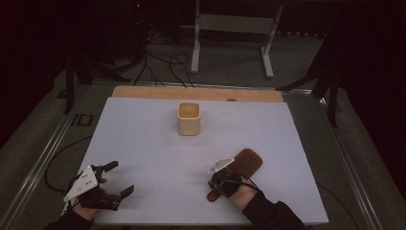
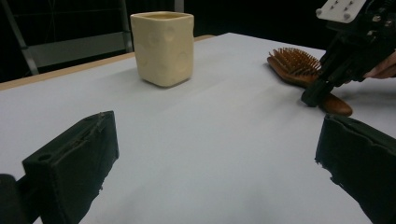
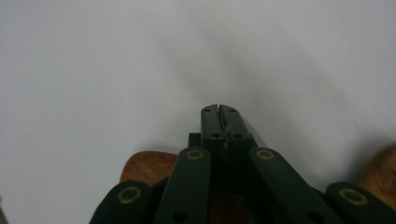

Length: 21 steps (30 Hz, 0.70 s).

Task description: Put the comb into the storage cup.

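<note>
Nearby, bristly oval wooden hairbrush (image 1: 245, 164)

Dim, grainy pictures: dark surroundings, soft shadows on the pale table (image 1: 143, 143), blurred close-ups.

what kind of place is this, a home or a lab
Most likely a lab or recording setup: a table under a white sheet, dark curtains all round, cables on the floor, and a bare metal stand behind.

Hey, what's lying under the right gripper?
The brown wooden hairbrush lies under the right gripper. Its bristled head and handle end show on the white table; the gripper covers the handle's middle.
</note>
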### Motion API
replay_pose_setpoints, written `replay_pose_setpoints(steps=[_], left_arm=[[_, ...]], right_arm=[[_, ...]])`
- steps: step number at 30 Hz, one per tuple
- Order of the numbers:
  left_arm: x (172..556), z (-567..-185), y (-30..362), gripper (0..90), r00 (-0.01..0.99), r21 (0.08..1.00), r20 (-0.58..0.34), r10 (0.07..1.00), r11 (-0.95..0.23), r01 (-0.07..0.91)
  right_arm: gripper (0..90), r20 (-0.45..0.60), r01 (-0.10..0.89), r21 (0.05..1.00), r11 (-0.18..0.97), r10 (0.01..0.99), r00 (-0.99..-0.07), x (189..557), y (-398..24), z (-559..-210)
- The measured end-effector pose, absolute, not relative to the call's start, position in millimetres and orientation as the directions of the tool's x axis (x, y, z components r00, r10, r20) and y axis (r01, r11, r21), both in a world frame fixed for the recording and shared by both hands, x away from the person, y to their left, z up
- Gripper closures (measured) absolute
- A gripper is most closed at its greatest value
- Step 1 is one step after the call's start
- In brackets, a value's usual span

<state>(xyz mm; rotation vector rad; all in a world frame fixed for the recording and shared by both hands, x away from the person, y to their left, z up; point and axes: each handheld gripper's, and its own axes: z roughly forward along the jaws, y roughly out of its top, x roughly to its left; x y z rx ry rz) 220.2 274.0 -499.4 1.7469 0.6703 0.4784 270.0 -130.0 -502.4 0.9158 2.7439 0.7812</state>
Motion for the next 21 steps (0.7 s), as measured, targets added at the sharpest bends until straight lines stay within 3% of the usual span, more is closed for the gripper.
replay_pose_setpoints(steps=[21], left_arm=[[220.4,-499.6,273.5,0.1,0.752,0.962,-0.021,0.659,-0.192,0.195]], right_arm=[[90.0,0.018,0.579,0.505,0.640,0.663,-0.749,241.7,-187.7,-499.2]])
